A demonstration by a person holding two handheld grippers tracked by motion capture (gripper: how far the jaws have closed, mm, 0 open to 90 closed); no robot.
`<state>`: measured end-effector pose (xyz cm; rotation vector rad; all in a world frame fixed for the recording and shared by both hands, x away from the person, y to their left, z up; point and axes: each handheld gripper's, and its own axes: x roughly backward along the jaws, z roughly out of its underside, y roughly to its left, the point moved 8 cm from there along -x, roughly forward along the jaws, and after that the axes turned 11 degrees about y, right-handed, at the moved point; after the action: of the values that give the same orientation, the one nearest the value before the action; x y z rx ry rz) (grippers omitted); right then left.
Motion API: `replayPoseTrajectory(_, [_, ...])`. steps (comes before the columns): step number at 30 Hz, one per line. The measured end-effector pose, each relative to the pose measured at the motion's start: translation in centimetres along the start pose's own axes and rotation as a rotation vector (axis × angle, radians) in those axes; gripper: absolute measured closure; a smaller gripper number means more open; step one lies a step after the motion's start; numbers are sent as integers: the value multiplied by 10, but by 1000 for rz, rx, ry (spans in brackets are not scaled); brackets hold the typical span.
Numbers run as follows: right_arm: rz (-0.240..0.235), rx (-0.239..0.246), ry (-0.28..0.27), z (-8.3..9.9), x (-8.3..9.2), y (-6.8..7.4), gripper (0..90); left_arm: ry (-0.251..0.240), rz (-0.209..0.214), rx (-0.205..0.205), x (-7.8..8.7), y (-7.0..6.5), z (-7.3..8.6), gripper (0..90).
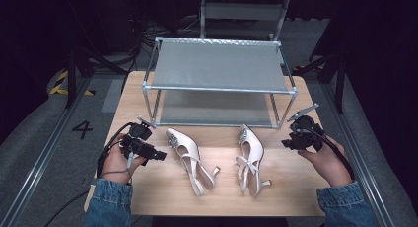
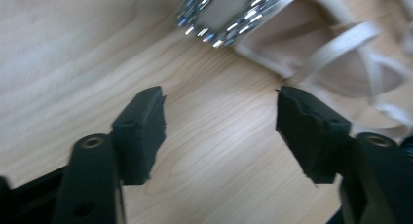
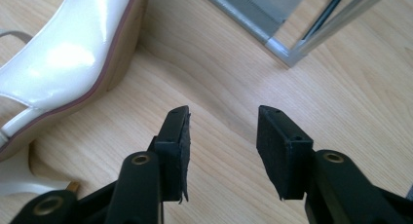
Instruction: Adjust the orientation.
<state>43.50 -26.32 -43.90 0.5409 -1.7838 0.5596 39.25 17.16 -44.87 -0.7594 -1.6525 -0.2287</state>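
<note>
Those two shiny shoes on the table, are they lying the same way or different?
The left shoe has its toe angled toward the table's left side, with its heel swung toward the middle; the right shoe points almost straight at the rack. The left shoe lies by the left gripper, the right shoe by the right gripper. Both are pale, glossy, strappy heels with a sparkly buckle at the toe, and neither is being held.
</note>
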Motion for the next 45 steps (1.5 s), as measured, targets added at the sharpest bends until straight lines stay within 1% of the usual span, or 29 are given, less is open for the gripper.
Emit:
replayPoseTrajectory(2, [1, -12, -17, 1, 2, -2, 538, -25, 4, -22, 6, -6, -2, 286])
replayPoseTrajectory(3, [-2, -14, -28, 1, 3, -2, 536, -41, 12, -14, 9, -7, -4, 283])
replayPoseTrajectory(5, [-10, -25, -39, 3, 4, -3, 532, -65, 4, 1, 13, -8, -7, 287])
replayPoseTrajectory(6, [-11, -26, -38, 4, 4, -3, 531, -63, -3, 10, 13, -8, -8, 284])
replayPoseTrajectory(9, [-14, -37, -39, 6, 3, -4, 529, -34, -38, 1, 9, -9, -10, 262])
replayPoseTrajectory(11, [-20, -40, -39, 8, 1, -5, 528, -8, -73, 3, 7, -10, -12, 243])
replayPoseTrajectory(12, [-22, -41, -37, 9, 1, -4, 527, -3, -85, 6, 6, -12, -12, 249])
replayPoseTrajectory(13, [-22, -41, -36, 9, 0, -4, 525, 8, -96, -11, 6, -14, -13, 273])
replayPoseTrajectory(15, [-22, -43, -33, 10, -1, -4, 521, 22, -87, -18, 5, -19, -14, 382])
replayPoseTrajectory(17, [-30, -46, -34, 11, -1, -3, 516, 33, -71, -22, 4, -23, -16, 446])
replayPoseTrajectory(18, [-32, -44, -34, 11, -2, -3, 515, 41, -58, -34, 3, -26, -17, 470])
replayPoseTrajectory(19, [-30, -41, -34, 11, -3, -2, 514, 58, -27, -65, -1, -32, -18, 485])
replayPoseTrajectory(20, [-30, -41, -34, 11, -3, -2, 514, 58, -27, -65, -1, -32, -18, 492])
replayPoseTrajectory(21, [-32, -35, -30, 11, -4, -1, 509, 101, -10, -86, -6, -36, -17, 500])
replayPoseTrajectory(22, [-32, -35, -30, 11, -4, -1, 509, 101, -10, -86, -6, -36, -17, 503])
replayPoseTrajectory(24, [-38, -35, -26, 11, -7, 1, 503, 138, -13, -107, -12, -38, -16, 507])
replayPoseTrajectory(25, [-39, -31, -24, 11, -7, 1, 502, 147, -8, -108, -15, -39, -16, 516])
replayPoseTrajectory(27, [-43, -24, -20, 11, -9, 3, 500, 151, -9, -121, -19, -41, -17, 529])
replayPoseTrajectory(28, [-43, -24, -20, 11, -9, 3, 500, 151, -9, -121, -19, -41, -17, 529])
replayPoseTrajectory(29, [-42, -22, -18, 11, -10, 4, 500, 159, -15, -123, -23, -42, -18, 529])
replayPoseTrajectory(34, [-49, -8, -18, 10, -12, 6, 493, 207, 3, -125, -42, -43, -21, 520])
replayPoseTrajectory(37, [-49, -8, -18, 11, -11, 5, 494, 208, 11, -135, -51, -43, -23, 540])
replayPoseTrajectory(38, [-48, -12, -17, 12, -12, 4, 494, 216, 21, -133, -53, -43, -23, 556])
replayPoseTrajectory(40, [-50, -18, -15, 12, -12, 3, 493, 217, 37, -132, -58, -43, -24, 607])
replayPoseTrajectory(42, [-48, -19, -16, 13, -13, 2, 493, 223, 68, -127, -61, -45, -24, 672])
replayPoseTrajectory(43, [-47, -18, -17, 13, -12, 2, 493, 228, 71, -131, -61, -44, -25, 691])
replayPoseTrajectory(45, [-48, -17, -18, 13, -12, 3, 495, 229, 77, -125, -63, -45, -25, 738])
